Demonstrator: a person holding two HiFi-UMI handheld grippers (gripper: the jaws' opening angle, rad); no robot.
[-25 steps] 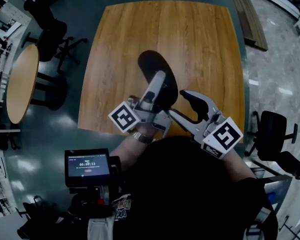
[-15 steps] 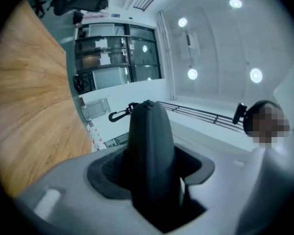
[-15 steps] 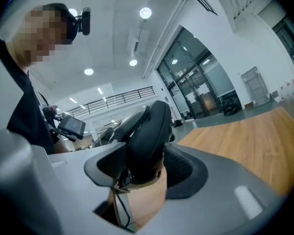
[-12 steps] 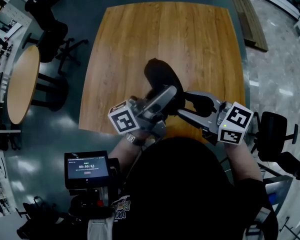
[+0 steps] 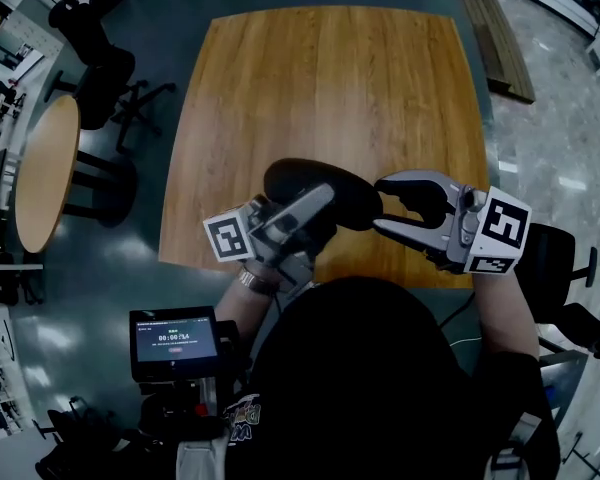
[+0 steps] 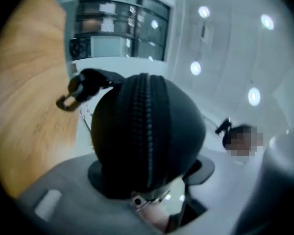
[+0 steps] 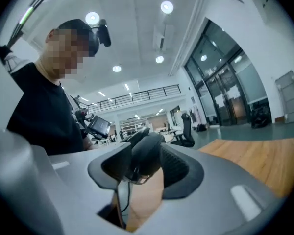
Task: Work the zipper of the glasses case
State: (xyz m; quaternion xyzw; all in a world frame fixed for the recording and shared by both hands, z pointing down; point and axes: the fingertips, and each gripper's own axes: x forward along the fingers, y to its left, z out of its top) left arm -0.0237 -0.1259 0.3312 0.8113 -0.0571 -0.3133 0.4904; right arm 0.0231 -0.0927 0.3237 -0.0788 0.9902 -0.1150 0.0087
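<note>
My left gripper (image 5: 323, 199) is shut on the black glasses case (image 5: 315, 186), which hangs above the near edge of the wooden table (image 5: 330, 88) and lies across the head view. In the left gripper view the case (image 6: 147, 131) fills the space between the jaws, its zipper (image 6: 144, 126) running up the middle and a small metal piece (image 6: 148, 198) at its near end. My right gripper (image 5: 380, 205) points left at the case's right end. Its jaws have just been closing. The case's end (image 7: 148, 153) sits between the pads (image 7: 179, 170) with a gap still showing.
A round table (image 5: 45, 163) and dark chairs (image 5: 100, 63) stand at the left. Another office chair (image 5: 550, 258) is at the right. A small screen (image 5: 175, 336) is mounted at the person's waist, and a low bench (image 5: 500, 38) lies beyond the table's right corner.
The case has swung from pointing away to lying crosswise, and the left gripper has shifted left. The right gripper rose, moved right and turned its jaws onto the case's end.
</note>
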